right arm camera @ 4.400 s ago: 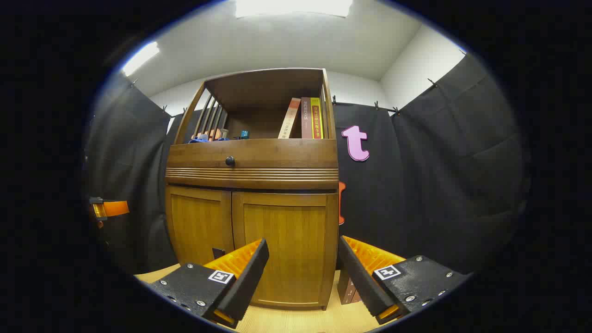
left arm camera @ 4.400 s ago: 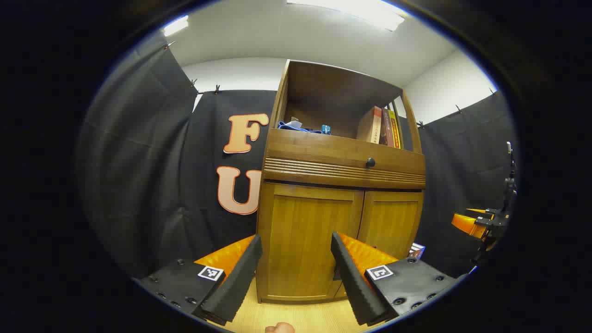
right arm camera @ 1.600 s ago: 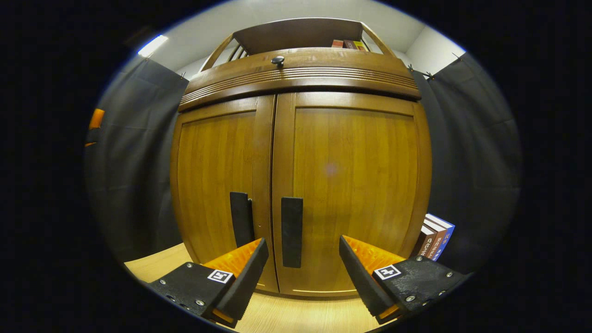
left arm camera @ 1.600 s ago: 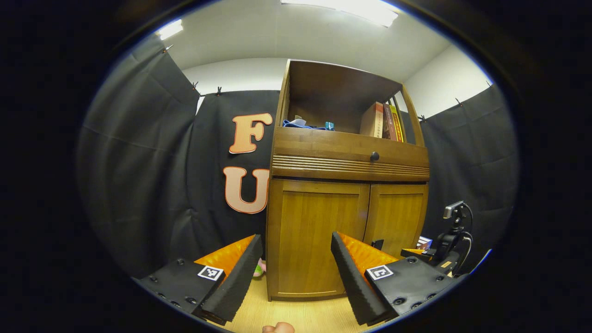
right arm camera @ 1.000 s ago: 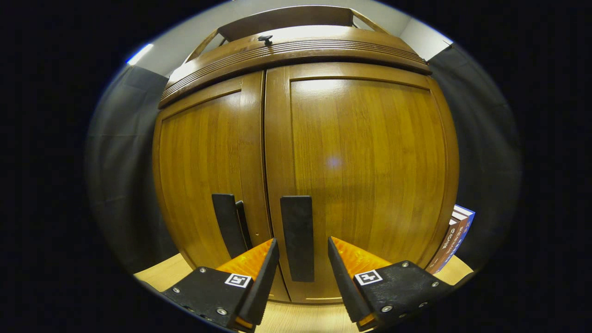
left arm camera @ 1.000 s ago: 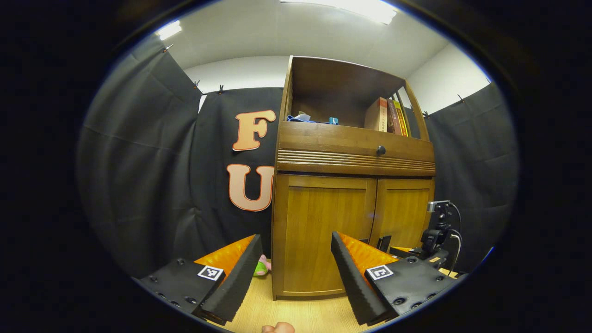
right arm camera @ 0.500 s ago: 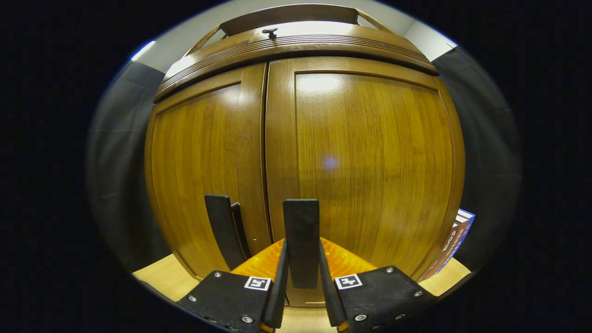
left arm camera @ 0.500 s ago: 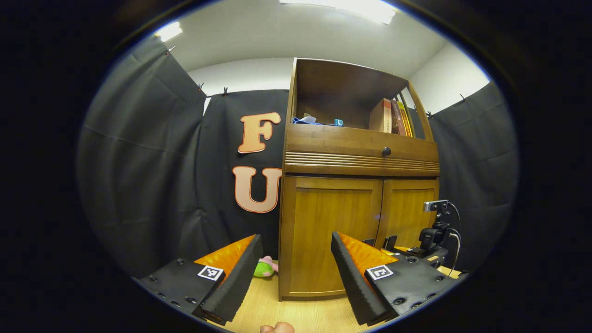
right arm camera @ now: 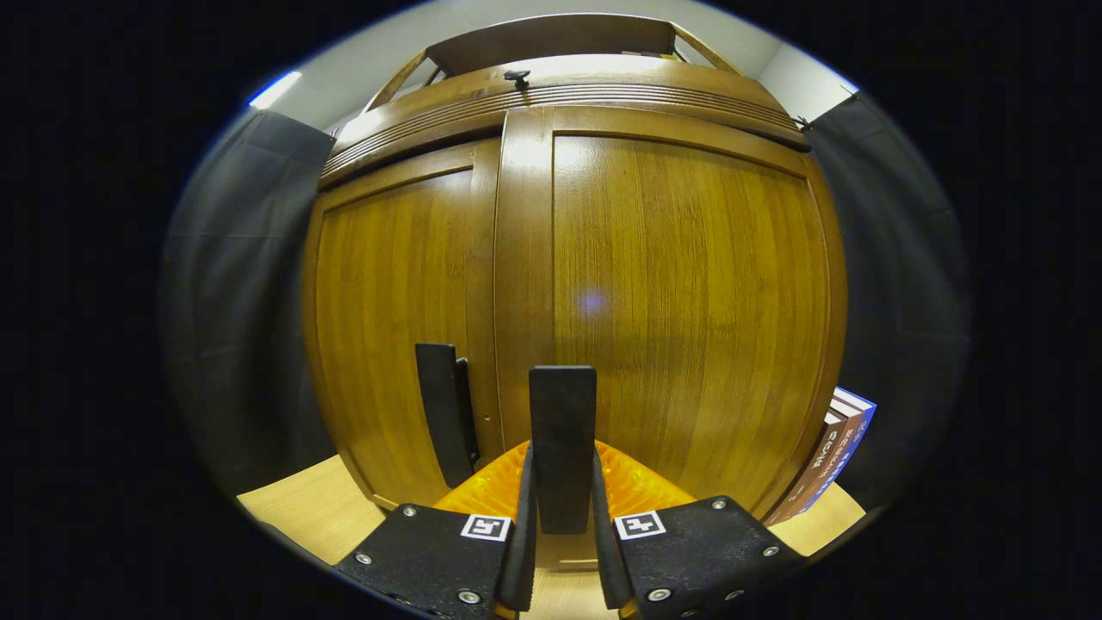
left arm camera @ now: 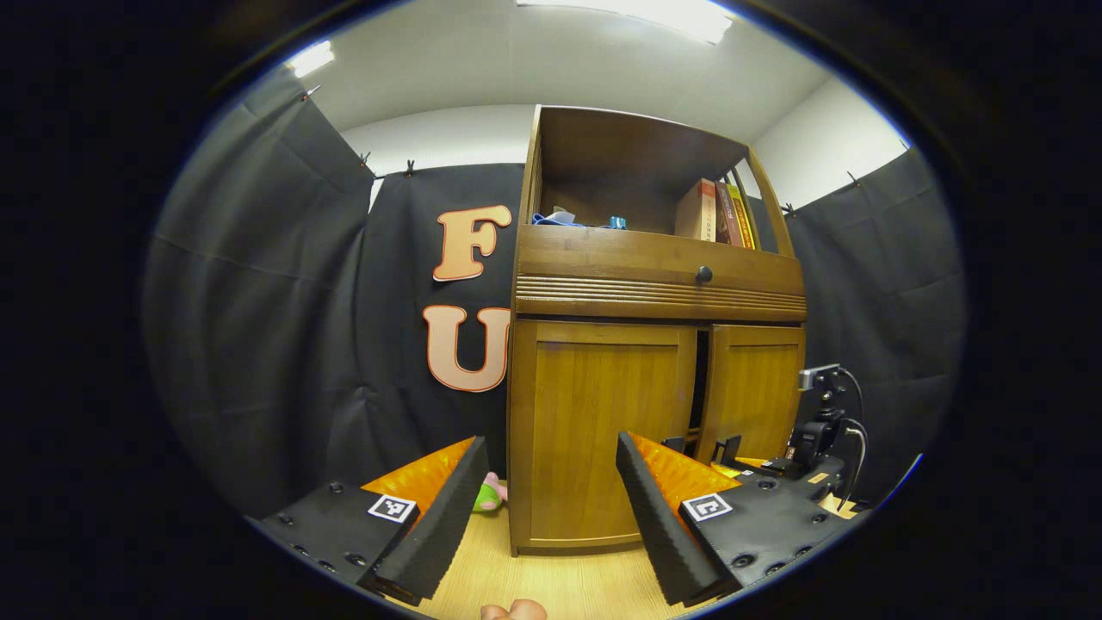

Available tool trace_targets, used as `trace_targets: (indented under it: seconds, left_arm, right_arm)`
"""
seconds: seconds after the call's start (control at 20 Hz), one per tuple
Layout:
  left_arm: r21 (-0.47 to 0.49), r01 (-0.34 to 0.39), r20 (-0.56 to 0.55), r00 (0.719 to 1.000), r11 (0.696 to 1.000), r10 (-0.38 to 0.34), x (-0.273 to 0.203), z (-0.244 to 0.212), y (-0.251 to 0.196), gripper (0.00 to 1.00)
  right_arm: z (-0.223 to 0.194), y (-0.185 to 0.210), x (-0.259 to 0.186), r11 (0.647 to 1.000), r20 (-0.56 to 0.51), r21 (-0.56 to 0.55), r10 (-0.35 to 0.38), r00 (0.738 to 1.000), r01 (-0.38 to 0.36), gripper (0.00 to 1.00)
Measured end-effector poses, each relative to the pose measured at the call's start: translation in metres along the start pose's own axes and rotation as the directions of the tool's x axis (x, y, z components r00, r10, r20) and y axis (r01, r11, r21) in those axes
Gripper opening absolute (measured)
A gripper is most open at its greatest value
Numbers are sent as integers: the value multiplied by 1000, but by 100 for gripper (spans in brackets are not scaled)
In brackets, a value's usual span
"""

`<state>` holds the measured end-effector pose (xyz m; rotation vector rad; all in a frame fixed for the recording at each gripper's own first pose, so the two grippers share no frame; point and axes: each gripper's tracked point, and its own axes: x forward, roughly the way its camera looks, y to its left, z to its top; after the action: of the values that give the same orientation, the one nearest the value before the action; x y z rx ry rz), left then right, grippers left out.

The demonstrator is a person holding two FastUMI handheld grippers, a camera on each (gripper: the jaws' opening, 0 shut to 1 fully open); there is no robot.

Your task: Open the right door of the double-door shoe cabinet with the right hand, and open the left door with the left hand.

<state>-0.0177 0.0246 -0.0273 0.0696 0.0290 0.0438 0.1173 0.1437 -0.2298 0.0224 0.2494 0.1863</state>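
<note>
Black cloth walls close in the booth around a wooden cabinet (left arm camera: pixel 656 344) that stands on a pale wood floor (left arm camera: pixel 551 577). Seen from the left gripper view, the cabinet sits right of centre, with a drawer knob (left arm camera: pixel 704 275) above the two doors and books (left arm camera: pixel 716 212) on the open top shelf beside some blue items (left arm camera: pixel 575 220). Its left door (left arm camera: pixel 603 430) lies flush and closed. Its right door (left arm camera: pixel 751 387) stands slightly ajar, with a dark gap between the two doors. The left gripper (left arm camera: pixel 551 508) hovers well in front of the left door with its jaws spread wide and nothing between them. A green and pink toy (left arm camera: pixel 489 492) lies on the floor by the cabinet's left corner. The right gripper (left arm camera: pixel 779 469) appears farther off at the right door, low down, with a small camera (left arm camera: pixel 818 377) on a stalk above it. From the right gripper view, the right door (right arm camera: pixel 689 319) is very close, and the right gripper (right arm camera: pixel 562 517) has its jaws closed on that door's black handle (right arm camera: pixel 562 430), one finger pressing each side. The left door (right arm camera: pixel 396 319) carries its own black handle (right arm camera: pixel 441 413), untouched, just left of the seam. Books (right arm camera: pixel 826 469) stand on the floor at the cabinet's right corner.
</note>
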Motion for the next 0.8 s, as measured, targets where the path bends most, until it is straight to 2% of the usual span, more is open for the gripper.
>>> trace_targets:
  seconds: [0.05,0.1,0.2,0.45,0.6,0.8]
  left_arm:
    - [-1,-3,-1,1000,1000,3,-1,-1,1,97]
    - [-1,-4,-3,1000,1000,4,0,-2,1,98]
    - [-1,-5,-10,1000,1000,5,1,-5,1,95]
    - [-8,-2,-14,1000,1000,2,0,-8,1,97]
    - [-16,-1,-15,1000,1000,1,1,-11,0,94]
    - [-21,-3,-25,1000,1000,3,1,-14,1,97]
  right_arm:
    - [0,-1,-7,1000,4,-6,8,1000,-8,20]
    - [-1,-2,-14,1000,8,-6,14,1000,-14,29]
    - [-1,-5,-27,1000,9,0,25,1000,-25,28]
    - [-2,-16,-65,999,20,-5,35,999,-35,29]
    - [-2,-25,-83,999,27,-18,28,999,-28,28]
    - [-3,-39,-106,1000,25,-12,21,999,-20,28]
